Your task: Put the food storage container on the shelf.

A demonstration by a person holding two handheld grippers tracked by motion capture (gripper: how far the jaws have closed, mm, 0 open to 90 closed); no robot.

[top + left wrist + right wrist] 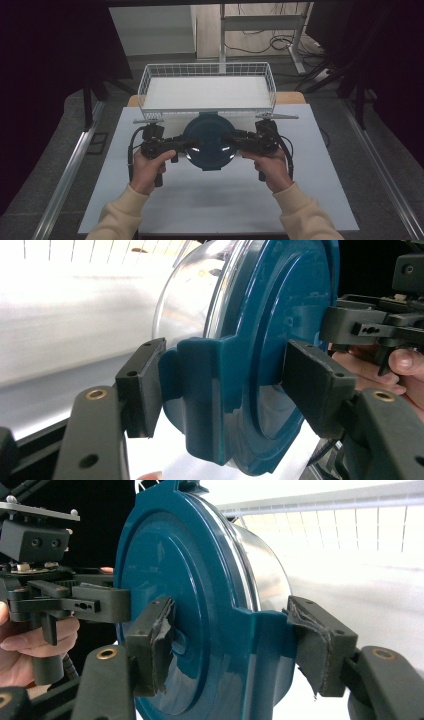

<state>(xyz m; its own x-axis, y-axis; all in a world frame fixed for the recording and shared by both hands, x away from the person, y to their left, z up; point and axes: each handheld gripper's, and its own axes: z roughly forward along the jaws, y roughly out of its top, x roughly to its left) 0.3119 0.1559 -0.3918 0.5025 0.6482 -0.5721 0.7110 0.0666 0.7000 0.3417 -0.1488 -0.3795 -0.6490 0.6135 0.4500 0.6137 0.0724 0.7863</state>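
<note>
Both grippers' fingers (145,385) astride container (210,140) rim

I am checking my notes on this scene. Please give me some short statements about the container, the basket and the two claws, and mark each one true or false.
1. The left claw and right claw both grip the container at opposite sides. True.
2. The container's lid is red. False: it is dark blue.
3. The wire basket stands behind the container, at the far side of the table. True.
4. The container lies inside the basket. False: it is in front of the basket.
</note>
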